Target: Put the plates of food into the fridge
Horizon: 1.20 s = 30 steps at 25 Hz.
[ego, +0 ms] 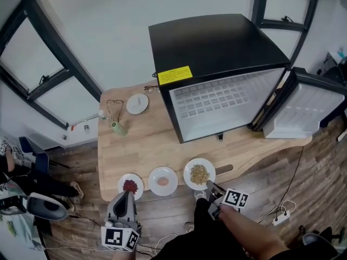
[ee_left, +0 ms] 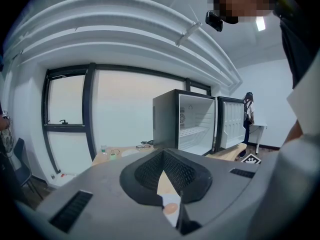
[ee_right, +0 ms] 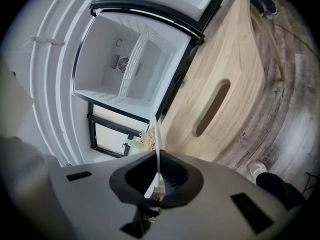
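Right gripper: my right gripper (ego: 210,185) is clamped on the near rim of the plate of yellowish grains (ego: 188,173). In the right gripper view the plate (ee_right: 157,151) runs as a thin white line between the closed jaws of the gripper (ee_right: 157,169).
Why held so: I judge the gripper is rolled onto its side so that the jaws pinch the rim from above and below. That keeps the plate level for the carry.
Where the plate is: at the table's (ego: 146,140) near edge, right of the other two plates and well short of the mini fridge (ego: 217,53).
Left gripper: my left gripper (ego: 129,193) hovers over the plate of red food (ego: 121,184). In the left gripper view its jaws (ee_left: 163,164) are together at the tips and I judge they hold nothing.
Fridge: its door (ego: 303,110) is swung wide to the right, so the white interior faces the plates, ready for loading.
Middle plate: the middle plate (ego: 152,176) carries a pale pink lump and no gripper touches it.
Hidden: the left gripper's body covers the near rim of the plate of red food.
Hard to tell: I cannot say whether the grain plate is lifted or resting on the table. I also cannot say which plate is the white patch in the slit of the left jaws.
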### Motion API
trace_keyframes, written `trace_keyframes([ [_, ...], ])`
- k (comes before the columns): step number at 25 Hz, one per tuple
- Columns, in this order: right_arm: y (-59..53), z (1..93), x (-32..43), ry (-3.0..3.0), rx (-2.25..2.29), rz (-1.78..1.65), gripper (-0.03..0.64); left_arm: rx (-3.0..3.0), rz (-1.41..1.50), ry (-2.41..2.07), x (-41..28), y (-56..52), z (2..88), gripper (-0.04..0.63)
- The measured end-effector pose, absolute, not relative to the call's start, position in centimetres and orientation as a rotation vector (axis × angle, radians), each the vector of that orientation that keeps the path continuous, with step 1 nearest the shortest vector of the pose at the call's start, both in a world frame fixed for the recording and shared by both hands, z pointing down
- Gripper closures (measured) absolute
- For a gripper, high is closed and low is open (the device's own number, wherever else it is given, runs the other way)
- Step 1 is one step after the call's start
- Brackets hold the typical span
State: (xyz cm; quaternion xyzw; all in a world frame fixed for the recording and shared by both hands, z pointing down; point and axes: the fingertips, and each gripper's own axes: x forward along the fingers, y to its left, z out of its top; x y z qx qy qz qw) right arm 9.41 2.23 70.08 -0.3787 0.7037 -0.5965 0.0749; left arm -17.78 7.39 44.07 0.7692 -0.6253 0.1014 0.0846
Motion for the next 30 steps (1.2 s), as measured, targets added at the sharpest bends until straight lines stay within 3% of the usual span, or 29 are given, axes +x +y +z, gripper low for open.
trace_keyframes([
  [30, -8.1, 57.5, 13.1, 2.06, -1.109, -1.526, 0.586, 2.426, 0.152, -1.768, -14.1, -3.1, 41.3, 0.592],
])
